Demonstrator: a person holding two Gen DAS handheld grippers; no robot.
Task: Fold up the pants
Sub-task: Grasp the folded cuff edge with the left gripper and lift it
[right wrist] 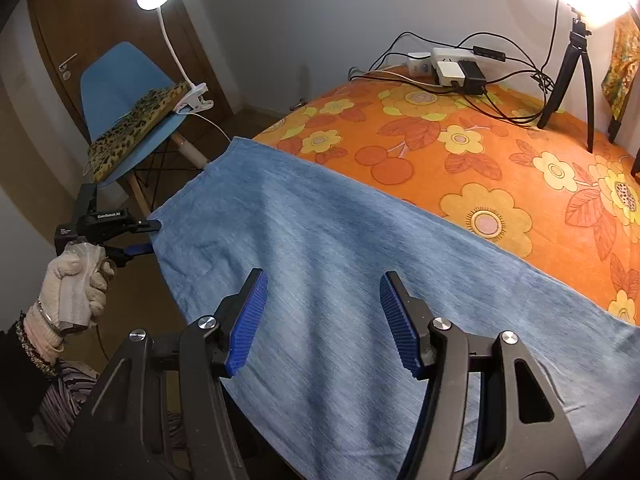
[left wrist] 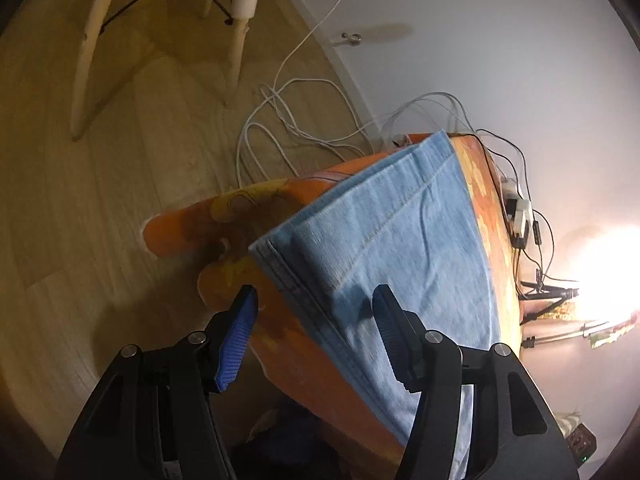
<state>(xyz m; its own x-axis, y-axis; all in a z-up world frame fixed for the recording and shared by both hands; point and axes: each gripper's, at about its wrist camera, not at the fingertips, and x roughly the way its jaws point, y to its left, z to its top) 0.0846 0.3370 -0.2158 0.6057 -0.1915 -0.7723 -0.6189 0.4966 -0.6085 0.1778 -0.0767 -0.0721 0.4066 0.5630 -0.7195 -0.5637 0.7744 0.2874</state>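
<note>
Light blue denim pants (right wrist: 320, 256) lie flat along the near side of a bed with an orange flowered cover (right wrist: 460, 148). In the left wrist view the pants (left wrist: 400, 236) end in a hemmed edge near the bed's corner. My left gripper (left wrist: 316, 300) is open, its fingers either side of that hemmed edge, holding nothing. It also shows in the right wrist view (right wrist: 150, 236), at the pants' left edge, held by a gloved hand. My right gripper (right wrist: 322, 284) is open and empty, just above the middle of the pants.
A power strip with plugs and black cables (right wrist: 452, 66) lies at the bed's far edge, a tripod (right wrist: 572, 76) stands on the bed at the right. A blue chair (right wrist: 120, 92) with a leopard cushion and clip lamp stands left. White cables (left wrist: 288, 120) lie on the wooden floor.
</note>
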